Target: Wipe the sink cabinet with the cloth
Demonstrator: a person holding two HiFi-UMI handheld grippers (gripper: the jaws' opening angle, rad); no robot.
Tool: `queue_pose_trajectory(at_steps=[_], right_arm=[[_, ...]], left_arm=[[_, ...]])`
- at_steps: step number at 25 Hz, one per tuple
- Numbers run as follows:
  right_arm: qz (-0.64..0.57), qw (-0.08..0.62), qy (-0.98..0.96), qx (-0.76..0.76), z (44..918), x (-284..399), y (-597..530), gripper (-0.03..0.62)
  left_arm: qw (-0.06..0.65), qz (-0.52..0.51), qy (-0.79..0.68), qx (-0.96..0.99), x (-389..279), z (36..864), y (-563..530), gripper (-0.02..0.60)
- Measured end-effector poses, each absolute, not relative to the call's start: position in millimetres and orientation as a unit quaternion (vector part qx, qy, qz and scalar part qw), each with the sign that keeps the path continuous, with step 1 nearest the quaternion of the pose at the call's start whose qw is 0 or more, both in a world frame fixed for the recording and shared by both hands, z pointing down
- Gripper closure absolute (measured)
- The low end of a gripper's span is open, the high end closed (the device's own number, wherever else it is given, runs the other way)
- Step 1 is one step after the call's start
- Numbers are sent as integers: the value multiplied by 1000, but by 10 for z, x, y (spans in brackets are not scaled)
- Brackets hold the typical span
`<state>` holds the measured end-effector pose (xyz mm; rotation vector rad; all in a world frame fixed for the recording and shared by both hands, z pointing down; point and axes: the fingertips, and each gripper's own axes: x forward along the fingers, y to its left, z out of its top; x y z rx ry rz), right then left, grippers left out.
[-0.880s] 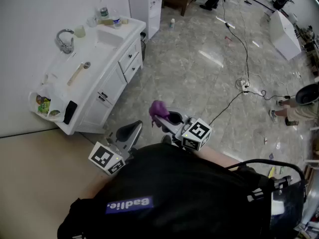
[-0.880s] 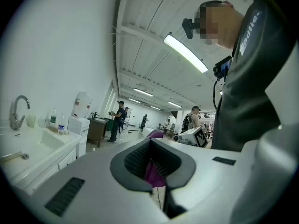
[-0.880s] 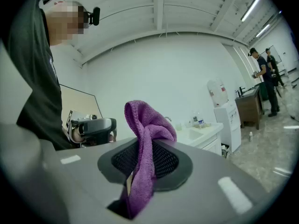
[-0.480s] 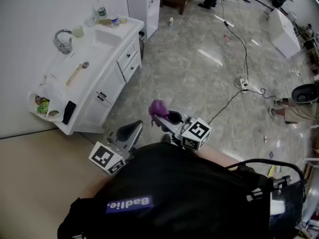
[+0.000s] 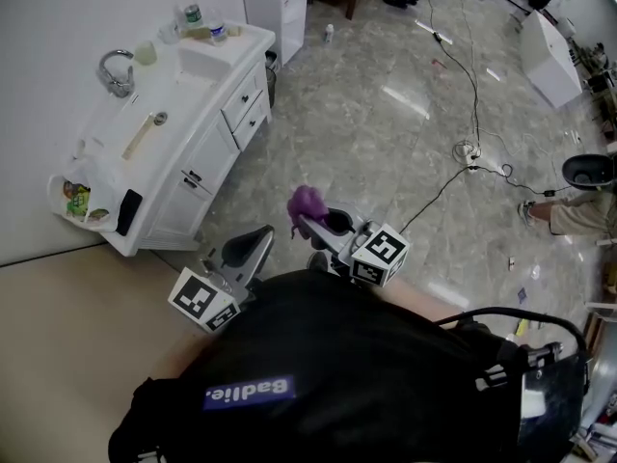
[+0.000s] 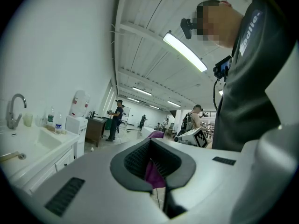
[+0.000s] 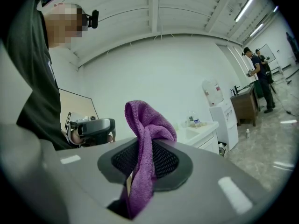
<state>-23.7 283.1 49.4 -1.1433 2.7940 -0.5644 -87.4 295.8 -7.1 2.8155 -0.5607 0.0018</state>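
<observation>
The purple cloth [image 5: 307, 204], likely soft and light, is pinched at its bunched middle by the right gripper [image 5: 323, 228], well apart from the sink cabinet [image 5: 207, 162]; the left gripper [image 5: 246, 249] has its jaws slightly parted and empty.

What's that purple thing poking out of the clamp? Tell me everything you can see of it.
It is a purple cloth, soft and fuzzy like microfibre, bunched into a folded wad. The right gripper is shut on its middle: a rounded fold stands above the jaws and the rest trails down between them. It is held in the air over the floor, well apart from the white sink cabinet. Only the gripper touches it.
</observation>
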Motion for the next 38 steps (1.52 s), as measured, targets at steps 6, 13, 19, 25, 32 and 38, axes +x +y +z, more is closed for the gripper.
queue_pose_trajectory(at_steps=[6, 13, 19, 25, 32, 38], right_arm=[[-192, 52, 904, -377, 476, -33, 2780, 523], [-200, 57, 899, -385, 584, 371, 2654, 523], [-210, 62, 899, -380, 682, 747, 2538, 523], [-219, 58, 897, -379, 761, 976, 2389, 523], [-222, 42, 898, -378, 793, 838, 2107, 523], [-224, 17, 888, -401, 901, 456, 1482, 523]], left_arm=[[135, 12, -186, 973, -665, -87, 2902, 577], [132, 32, -181, 974, -280, -36, 2754, 577], [130, 46, -184, 973, 106, 1, 2618, 577], [118, 41, -187, 974, 301, -40, 2465, 577], [114, 27, -187, 975, 155, -48, 2167, 577], [122, 3, -172, 978, -282, 42, 1490, 577]])
